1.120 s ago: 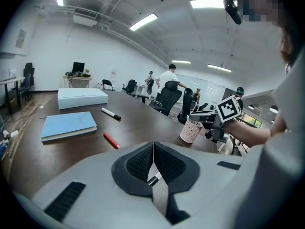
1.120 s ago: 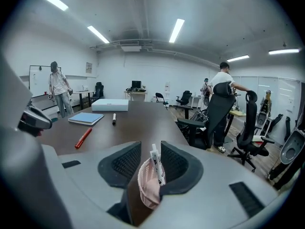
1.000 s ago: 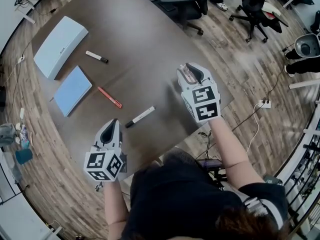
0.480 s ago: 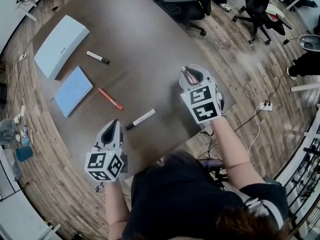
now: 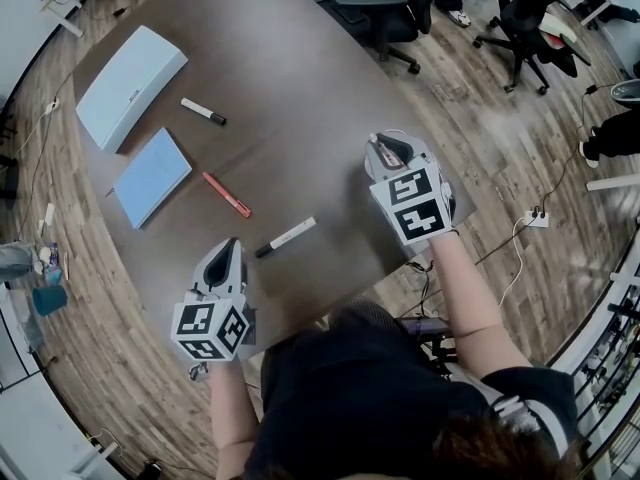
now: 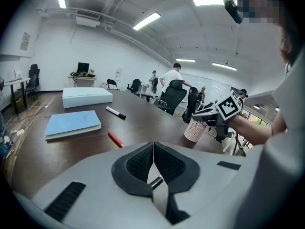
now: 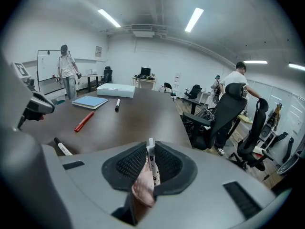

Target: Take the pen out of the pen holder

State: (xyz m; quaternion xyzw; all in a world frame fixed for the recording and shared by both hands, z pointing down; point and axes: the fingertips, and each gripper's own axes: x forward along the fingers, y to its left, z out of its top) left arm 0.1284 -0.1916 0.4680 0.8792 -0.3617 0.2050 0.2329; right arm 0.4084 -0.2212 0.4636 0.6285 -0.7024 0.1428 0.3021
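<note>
Now the right tool (image 7: 150,151), its jaws just closing, clamps the white pen (image 7: 151,162) standing in the pen holder (image 6: 194,129). Best lift it straight up, clear of the rim. The left tool (image 6: 153,148), jaws together and empty, sits well apart from the pen holder.

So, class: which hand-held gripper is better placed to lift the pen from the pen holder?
Right. The right hand-held gripper is at the pen holder, its jaws have just been closing onto the white pen in it. The left hand-held gripper is shut, empty and apart from the holder.
</note>
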